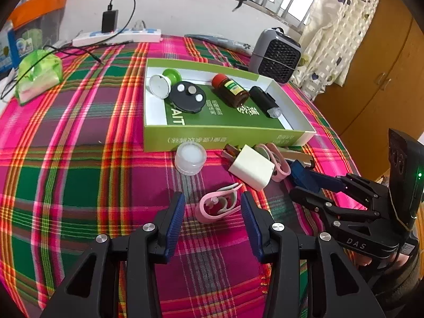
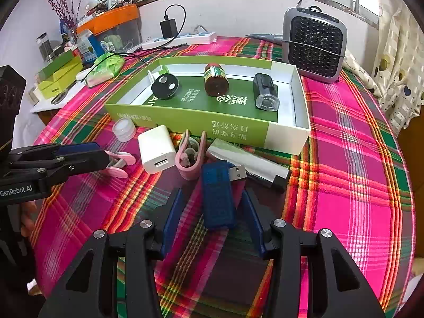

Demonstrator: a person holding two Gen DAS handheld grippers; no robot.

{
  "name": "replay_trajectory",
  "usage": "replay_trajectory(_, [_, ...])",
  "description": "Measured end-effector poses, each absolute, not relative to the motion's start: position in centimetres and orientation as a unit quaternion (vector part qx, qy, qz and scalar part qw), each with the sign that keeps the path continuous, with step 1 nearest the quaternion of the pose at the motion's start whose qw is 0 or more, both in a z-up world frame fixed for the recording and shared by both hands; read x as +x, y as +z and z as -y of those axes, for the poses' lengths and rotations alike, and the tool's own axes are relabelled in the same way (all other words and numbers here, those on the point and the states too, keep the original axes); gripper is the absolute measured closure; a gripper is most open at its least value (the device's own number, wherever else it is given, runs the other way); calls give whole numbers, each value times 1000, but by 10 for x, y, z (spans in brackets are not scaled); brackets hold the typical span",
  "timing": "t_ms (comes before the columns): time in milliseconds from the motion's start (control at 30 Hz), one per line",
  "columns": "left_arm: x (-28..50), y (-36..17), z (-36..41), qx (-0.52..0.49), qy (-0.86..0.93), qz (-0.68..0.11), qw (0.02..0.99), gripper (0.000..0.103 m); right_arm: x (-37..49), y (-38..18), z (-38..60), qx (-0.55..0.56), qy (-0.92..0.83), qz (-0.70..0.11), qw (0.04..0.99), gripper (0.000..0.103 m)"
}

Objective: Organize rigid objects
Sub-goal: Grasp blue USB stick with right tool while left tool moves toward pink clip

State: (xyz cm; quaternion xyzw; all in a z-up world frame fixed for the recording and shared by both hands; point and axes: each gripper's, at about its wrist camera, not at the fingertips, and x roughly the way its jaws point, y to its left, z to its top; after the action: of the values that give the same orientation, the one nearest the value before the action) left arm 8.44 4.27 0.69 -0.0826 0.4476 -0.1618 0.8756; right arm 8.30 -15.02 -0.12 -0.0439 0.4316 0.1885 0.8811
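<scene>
Clutter from the task lies in a loose row on the plaid tablecloth [image 1: 79, 137] just in front of your green box [image 1: 220, 141]. Going left to right through your left wrist camera: a clear plastic cap [image 1: 190, 158], a pink clip [image 1: 218, 206] sitting between the spread fingers of your left gripper [image 1: 212, 222], a white USB charger [image 1: 251, 170], then a second pink clip [image 1: 278, 161] touching the charger's far side. Your right gripper [image 1: 312, 182] enters at the right edge, and this view does not let you judge how far its jaws are apart.

Your right wrist camera settles that: the right gripper's jaws are apart around a blue USB stick [image 2: 218, 193], its metal plug pointing toward a silver-and-black bar [image 2: 249, 160] that the left view mostly hides behind the charger. Only this view shows the charger's USB port.

Inside the box, left to right: a green-and-white spool [image 1: 161, 84], clear only in the left view; a black disc [image 1: 187, 98]; a brown bottle with a red cap [image 1: 230, 90]; a black device with a clear end [image 1: 265, 102].
</scene>
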Motion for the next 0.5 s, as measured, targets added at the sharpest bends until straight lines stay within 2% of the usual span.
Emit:
replay_trajectory(133, [84,5,-37,-78,-171,-452,872,60,82,-1,149,-56,183,-430,882,56])
replay_trajectory(233, [84,5,-32,-71,-176,-453,871,60,81,-2,149,-68,171,-427,885,72])
replay_trajectory(333, [81,4,-28,-67,-180,-455,869,60,80,-1,152,-64,172,-428,885,77])
replay_trajectory(500, [72,5,-18,-55,-194,-457,866,60,77,-1,155,-65,170,-427,886,78])
